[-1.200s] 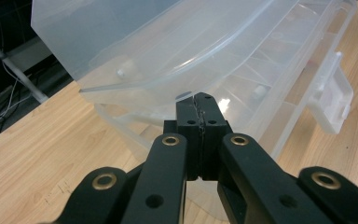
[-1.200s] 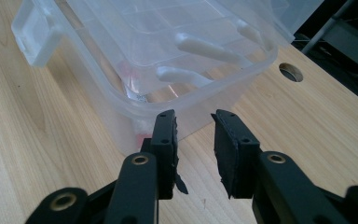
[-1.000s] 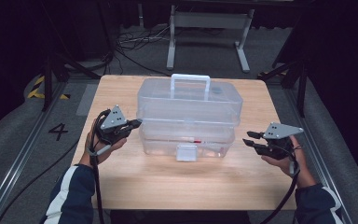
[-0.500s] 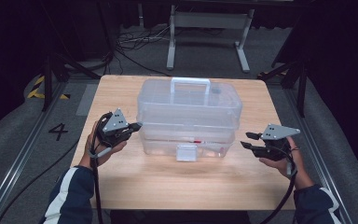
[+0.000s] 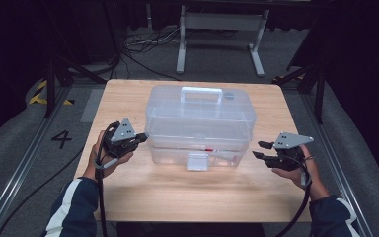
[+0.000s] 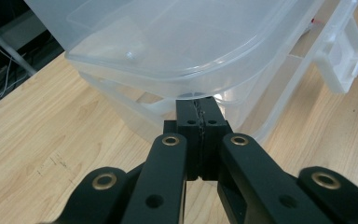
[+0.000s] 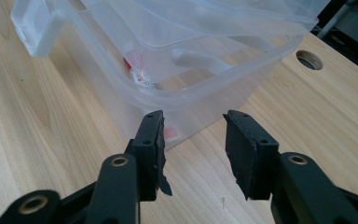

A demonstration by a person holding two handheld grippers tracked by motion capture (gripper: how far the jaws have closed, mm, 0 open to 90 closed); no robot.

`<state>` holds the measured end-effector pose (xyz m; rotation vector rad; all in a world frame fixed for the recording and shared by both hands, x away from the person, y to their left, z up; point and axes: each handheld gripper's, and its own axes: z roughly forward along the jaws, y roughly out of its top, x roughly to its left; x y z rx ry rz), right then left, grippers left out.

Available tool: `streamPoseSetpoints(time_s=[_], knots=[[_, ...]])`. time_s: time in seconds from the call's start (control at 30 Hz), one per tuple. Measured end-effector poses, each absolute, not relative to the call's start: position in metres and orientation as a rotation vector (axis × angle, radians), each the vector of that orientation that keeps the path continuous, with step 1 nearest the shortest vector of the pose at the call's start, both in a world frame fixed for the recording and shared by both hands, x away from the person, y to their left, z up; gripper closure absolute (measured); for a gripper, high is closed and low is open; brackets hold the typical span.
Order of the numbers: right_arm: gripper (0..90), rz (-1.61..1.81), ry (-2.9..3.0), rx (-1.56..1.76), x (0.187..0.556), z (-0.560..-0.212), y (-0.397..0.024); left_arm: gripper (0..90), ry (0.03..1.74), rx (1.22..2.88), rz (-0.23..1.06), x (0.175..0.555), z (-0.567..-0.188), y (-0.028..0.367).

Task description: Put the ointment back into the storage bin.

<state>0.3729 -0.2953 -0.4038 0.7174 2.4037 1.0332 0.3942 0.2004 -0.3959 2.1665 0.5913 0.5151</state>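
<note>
A clear plastic box [image 5: 200, 118] with a white handle [image 5: 202, 92] and a front latch [image 5: 198, 161] stands mid-table. Small red-and-white items [image 7: 137, 70] lie inside it. My left gripper [image 5: 142, 137] is at the box's left end. It is shut with nothing between its pads, and its tips [image 6: 199, 105] sit just under the lid's rim [image 6: 168, 79]. My right gripper [image 5: 260, 149] hovers off the box's right end. Its jaws have just been opening and stand open [image 7: 193, 123] with nothing between them, a short way from the box's corner [image 7: 186, 109].
The wooden table [image 5: 177, 197] has bare room in front of the box and at both sides. A round cable hole [image 7: 309, 59] lies near the box's far right corner. Beyond the table are a dark floor, cables and a metal stand [image 5: 219, 22].
The right gripper's jaws stand a little wider apart than a second ago. Both hands and the box have stayed in place.
</note>
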Motion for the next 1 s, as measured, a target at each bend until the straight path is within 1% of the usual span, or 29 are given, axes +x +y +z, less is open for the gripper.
streamPoseSetpoints(time_s=[0.43, 0.57, 1.0], knots=[[58.2, 1.031, 2.414, 0.717, 0.373, -0.406, -0.294, 90.0, 0.603, 2.200, 0.499, 0.395, -0.404, 0.198], [58.1, 1.031, 2.425, 0.714, 0.374, -0.408, -0.293, 90.0, 0.609, 2.189, 0.483, 0.396, -0.405, 0.199], [56.6, 1.024, 2.431, 0.716, 0.374, -0.410, -0.292, 90.0, 0.631, 2.216, 0.498, 0.394, -0.412, 0.202]])
